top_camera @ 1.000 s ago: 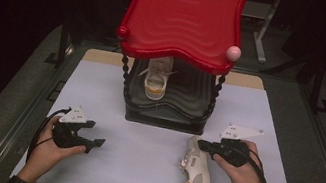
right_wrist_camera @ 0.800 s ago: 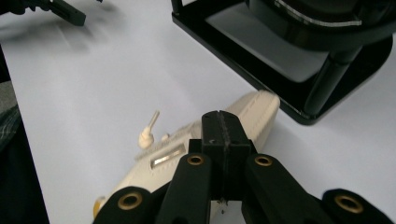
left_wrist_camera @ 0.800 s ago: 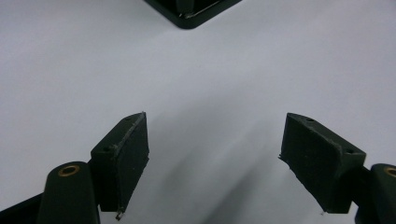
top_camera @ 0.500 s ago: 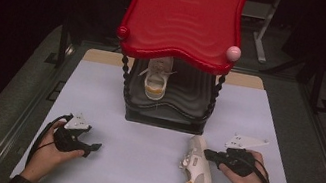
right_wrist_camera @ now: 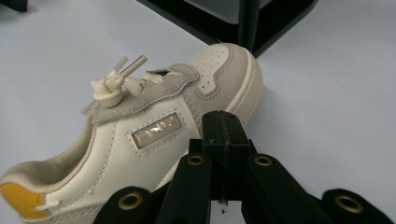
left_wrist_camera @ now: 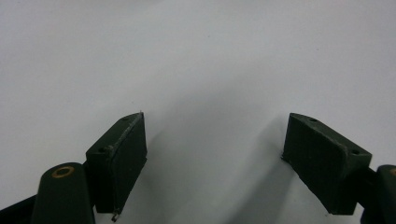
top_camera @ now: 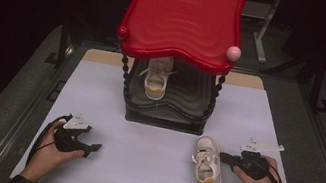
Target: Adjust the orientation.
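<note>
Shoe (top_camera: pixel 207 163) lies lower right of the high view, toe toward the rack (top_camera: pixel 168 97), beside the closed, empty right tongs (top_camera: pixel 224 157); left tongs (top_camera: pixel 94 148), spread wide, are well apart.

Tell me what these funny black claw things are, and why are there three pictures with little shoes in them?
Those claws are grippers, like big tweezers. A person holds one in each hand. The top picture comes from a camera above the table, looking down. There the left gripper sits near the bottom left and the right gripper near the bottom right.

The other two pictures come from small cameras riding on the grippers. The left one's jaws stand wide apart over the bare white table, holding nothing. The right one's jaws are pressed together, right beside a small cream shoe with a yellow heel, but not holding it.

A second shoe sits on the dark lower shelf of a rack with a red top.
</note>
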The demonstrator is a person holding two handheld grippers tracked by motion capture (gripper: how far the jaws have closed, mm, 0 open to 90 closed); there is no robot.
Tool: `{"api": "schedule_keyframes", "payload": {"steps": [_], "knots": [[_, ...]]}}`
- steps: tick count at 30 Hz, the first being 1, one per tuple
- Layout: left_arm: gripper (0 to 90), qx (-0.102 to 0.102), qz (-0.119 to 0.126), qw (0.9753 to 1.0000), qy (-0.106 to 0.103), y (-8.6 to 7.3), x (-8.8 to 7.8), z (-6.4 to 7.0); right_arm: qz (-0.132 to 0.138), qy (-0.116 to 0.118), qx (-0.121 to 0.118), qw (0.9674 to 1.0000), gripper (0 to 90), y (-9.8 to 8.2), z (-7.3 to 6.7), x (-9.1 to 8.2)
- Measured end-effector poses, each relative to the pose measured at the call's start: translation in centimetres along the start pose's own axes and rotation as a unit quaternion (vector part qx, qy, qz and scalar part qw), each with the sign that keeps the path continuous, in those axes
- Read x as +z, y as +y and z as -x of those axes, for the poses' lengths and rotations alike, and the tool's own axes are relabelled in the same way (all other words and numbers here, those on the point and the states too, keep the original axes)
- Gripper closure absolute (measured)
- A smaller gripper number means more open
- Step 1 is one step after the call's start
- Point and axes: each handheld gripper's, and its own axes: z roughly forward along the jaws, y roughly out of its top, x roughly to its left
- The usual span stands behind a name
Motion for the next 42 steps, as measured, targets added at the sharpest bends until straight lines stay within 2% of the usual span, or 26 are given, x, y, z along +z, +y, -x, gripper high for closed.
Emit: {"api": "schedule_keyframes", "payload": {"steps": [7, 12, 17, 22, 26, 37, 42], "knots": [[20.1, 0.000, 0.001, 1.0000, -0.001, 0.0, 0.0, 0.0, -0.021, -0.009, 0.018, 0.9996, 89.9, -0.9, 1.0, 0.5], [20.1, 0.001, 0.001, 1.0000, -0.001, 0.0, 0.0, 0.0, -0.032, -0.011, 0.022, 0.9992, 89.9, -1.4, 1.5, 0.7], [20.1, -0.001, 0.002, 1.0000, -0.002, -0.1, 0.0, 0.0, -0.037, -0.011, 0.021, 0.9990, 89.9, -2.0, 1.2, 0.2], [19.8, 0.002, 0.001, 1.0000, -0.003, 0.0, 0.0, -0.1, -0.040, 0.004, 0.027, 0.9988, 89.9, -3.6, 0.3, -0.5], [19.7, 0.001, 0.001, 1.0000, -0.003, 0.0, 0.0, -0.1, -0.040, 0.012, 0.021, 0.9989, 89.9, -3.4, 0.0, -0.2], [19.6, 0.001, 0.002, 1.0000, -0.004, 0.0, 0.0, -0.1, -0.045, 0.028, -0.011, 0.9985, 89.9, -1.4, -1.2, 2.2], [19.5, 0.001, 0.002, 1.0000, -0.005, 0.0, 0.1, -0.1, -0.047, 0.044, -0.023, 0.9977, 89.9, -0.9, -2.1, 2.9]]}}
